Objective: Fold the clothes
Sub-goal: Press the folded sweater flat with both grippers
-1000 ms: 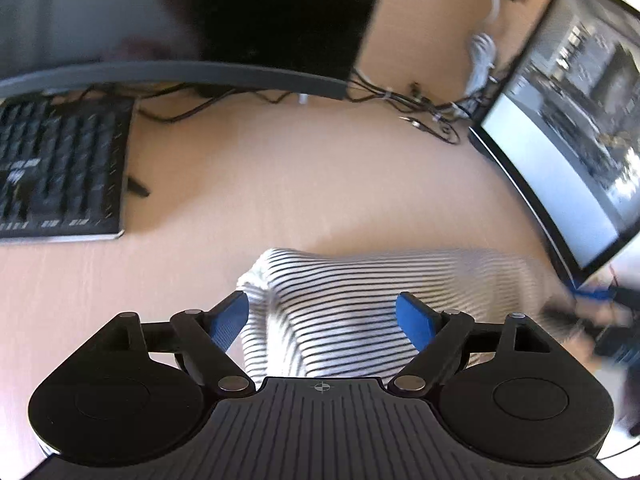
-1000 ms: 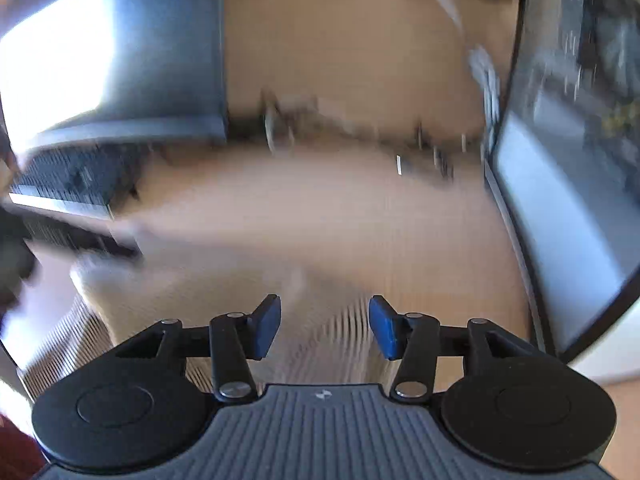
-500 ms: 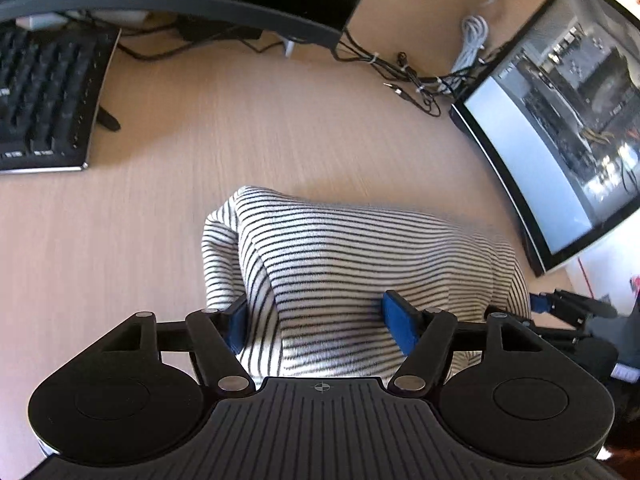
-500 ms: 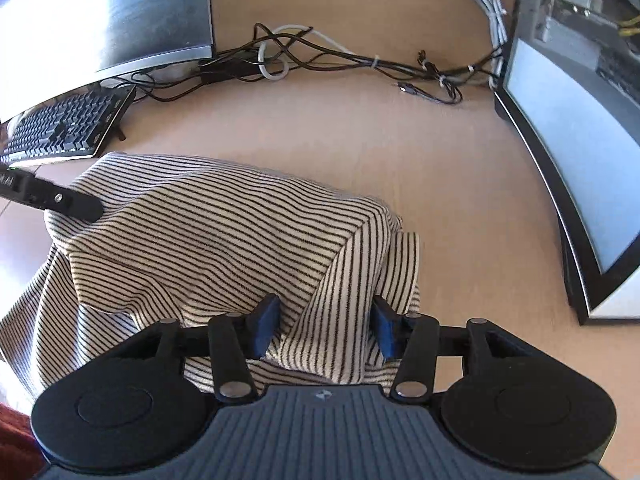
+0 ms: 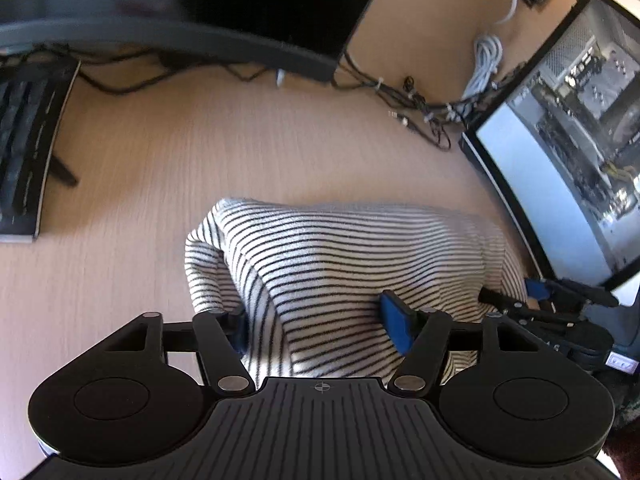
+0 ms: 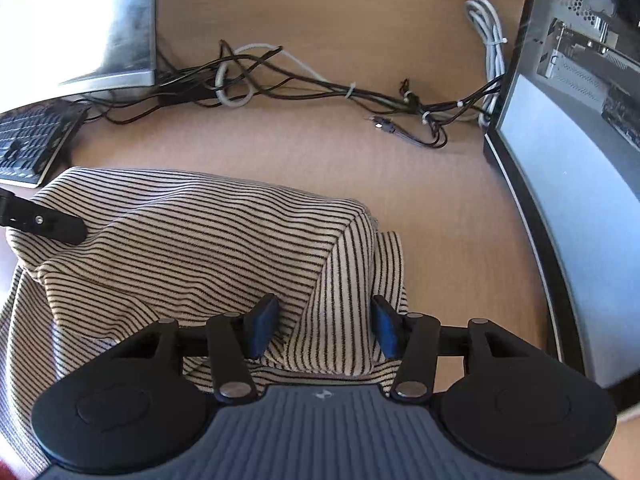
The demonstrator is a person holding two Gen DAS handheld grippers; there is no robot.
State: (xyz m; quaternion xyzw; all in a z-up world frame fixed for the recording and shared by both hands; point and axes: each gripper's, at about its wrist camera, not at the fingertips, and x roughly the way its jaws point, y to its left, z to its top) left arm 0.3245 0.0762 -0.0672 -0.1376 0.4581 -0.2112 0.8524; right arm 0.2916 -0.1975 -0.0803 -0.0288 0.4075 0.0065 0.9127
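Observation:
A cream garment with thin black stripes (image 5: pixel 340 256) lies bunched on the wooden desk (image 5: pixel 200 152). It also shows in the right wrist view (image 6: pixel 200 248). My left gripper (image 5: pixel 320 324) is open, its blue pads on either side of the garment's left end, with cloth between them. My right gripper (image 6: pixel 322 328) is open with a raised fold of the garment's right end between its pads. The right gripper shows at the garment's right edge in the left wrist view (image 5: pixel 536 296). A left finger (image 6: pixel 44 224) rests on the cloth in the right wrist view.
A keyboard (image 5: pixel 24 160) lies at the left. A dark curved monitor (image 5: pixel 180 12) stands behind. A second monitor (image 5: pixel 568 152) stands at the right, close to the garment. Tangled cables (image 6: pixel 300 84) run along the back of the desk.
Both grippers have come down onto the garment's ends and cloth now sits between their pads. In the last half second the left view shifted slightly; the garment's shape stayed about the same.

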